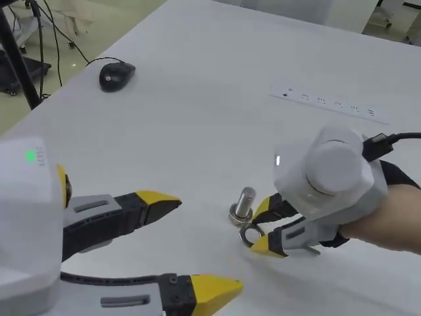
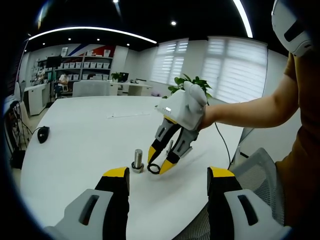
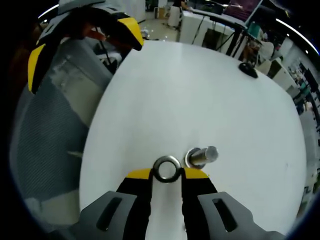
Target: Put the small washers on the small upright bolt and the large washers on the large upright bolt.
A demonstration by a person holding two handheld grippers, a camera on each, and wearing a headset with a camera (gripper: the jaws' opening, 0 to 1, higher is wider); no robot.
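- Two yellow-tipped jaws of the right gripper (image 1: 253, 234) are drawn close together, clamped on the rim of a metal washer (image 1: 248, 235).
- The washer sits just beside the upright bolt (image 1: 243, 205), on the bolt's near side, low over the white table (image 1: 210, 99).
- The right gripper reaches in from the right, tilted down, with the person's forearm (image 1: 391, 227) behind it.
- The left gripper (image 1: 209, 243) is at the near left, its jaws spread wide and holding nothing, pointing right towards the bolt but well apart from it.

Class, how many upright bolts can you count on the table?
1. The bolt stands on the white table, beside the washer held by the right gripper. Others may lie outside the views.
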